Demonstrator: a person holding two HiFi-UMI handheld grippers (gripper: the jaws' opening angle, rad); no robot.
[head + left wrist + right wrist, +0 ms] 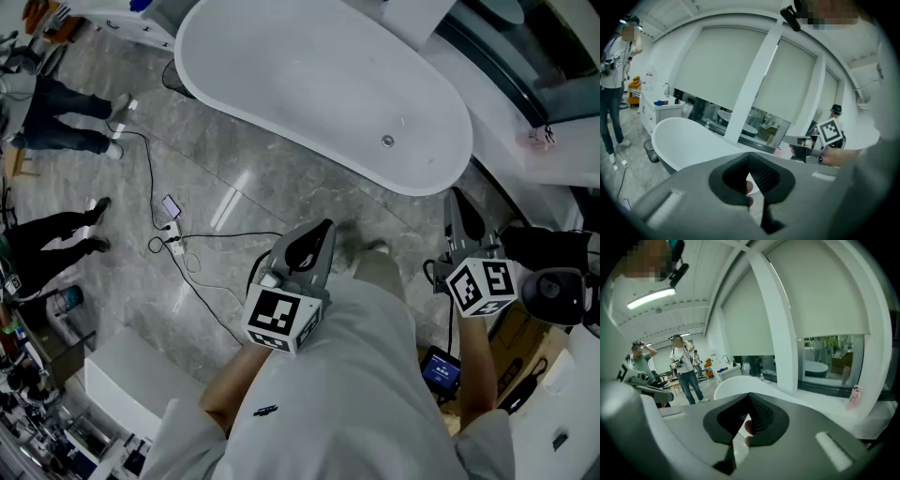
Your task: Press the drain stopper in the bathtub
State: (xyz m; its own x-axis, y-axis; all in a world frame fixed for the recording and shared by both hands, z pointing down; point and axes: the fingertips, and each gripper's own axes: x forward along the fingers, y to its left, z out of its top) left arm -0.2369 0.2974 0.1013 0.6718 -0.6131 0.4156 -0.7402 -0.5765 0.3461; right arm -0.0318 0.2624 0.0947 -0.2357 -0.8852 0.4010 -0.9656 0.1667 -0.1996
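The drain stopper (387, 141) sits on the bottom of the white bathtub (309, 84), towards its right end, and the tub stands on the grey marble floor (225, 178). The left gripper (319, 236) and right gripper (459, 208) are held near the person's body, well apart from the tub. In both gripper views the jaws are pressed together with nothing between them.

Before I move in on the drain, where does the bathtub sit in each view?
Head view: the bathtub runs across the top, from upper left to right of centre, with the drain stopper near its right end.
Left gripper view: the bathtub is at middle left.
Right gripper view: only the bathtub's end shows, at centre.
Shared landmark: the white counter past the tub's far end.
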